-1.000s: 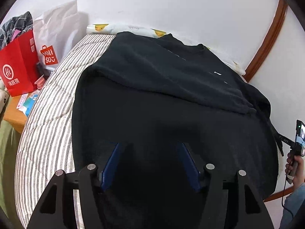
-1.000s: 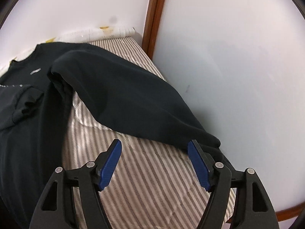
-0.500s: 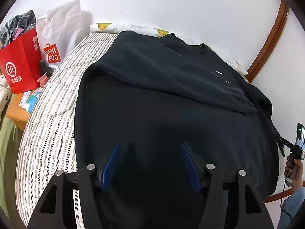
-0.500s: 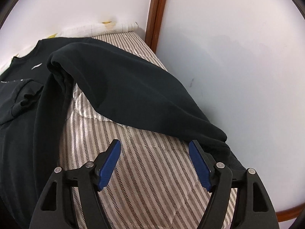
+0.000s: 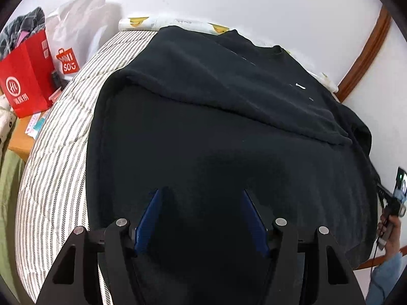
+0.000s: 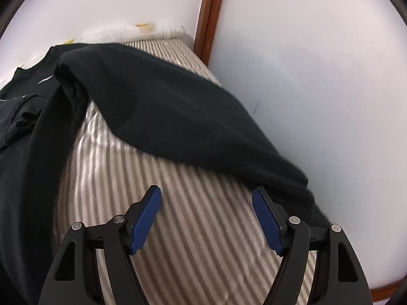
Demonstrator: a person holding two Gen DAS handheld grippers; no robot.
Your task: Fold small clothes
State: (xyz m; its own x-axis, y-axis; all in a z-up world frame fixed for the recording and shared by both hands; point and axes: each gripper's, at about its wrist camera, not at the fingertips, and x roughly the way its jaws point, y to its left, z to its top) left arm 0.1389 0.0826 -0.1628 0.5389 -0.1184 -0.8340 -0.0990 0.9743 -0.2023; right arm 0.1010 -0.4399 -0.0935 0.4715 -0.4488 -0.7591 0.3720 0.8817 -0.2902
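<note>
A black sweatshirt [image 5: 216, 139] lies spread on a striped bed [image 5: 56, 152], one sleeve folded across its chest. My left gripper [image 5: 201, 195] hovers open over the lower body of the sweatshirt, nothing between its blue pads. In the right wrist view the other sleeve [image 6: 178, 117] stretches out over the striped bed [image 6: 203, 228] toward the wall. My right gripper [image 6: 206, 193] is open just above the bedding, close below the sleeve; its right pad [image 6: 267, 221] sits near the cuff [image 6: 300, 190]. Nothing lies between its fingers.
A red paper bag [image 5: 25, 76] and a white shopping bag [image 5: 76, 38] stand left of the bed on a wooden stand. A white wall [image 6: 318, 89] and brown trim [image 6: 208, 17] close off the bed's right side. A person's hand [image 5: 389, 226] shows at the right edge.
My right gripper has sunk and come closer to the sleeve and its cuff. The left view has barely shifted; both grippers stay open.
</note>
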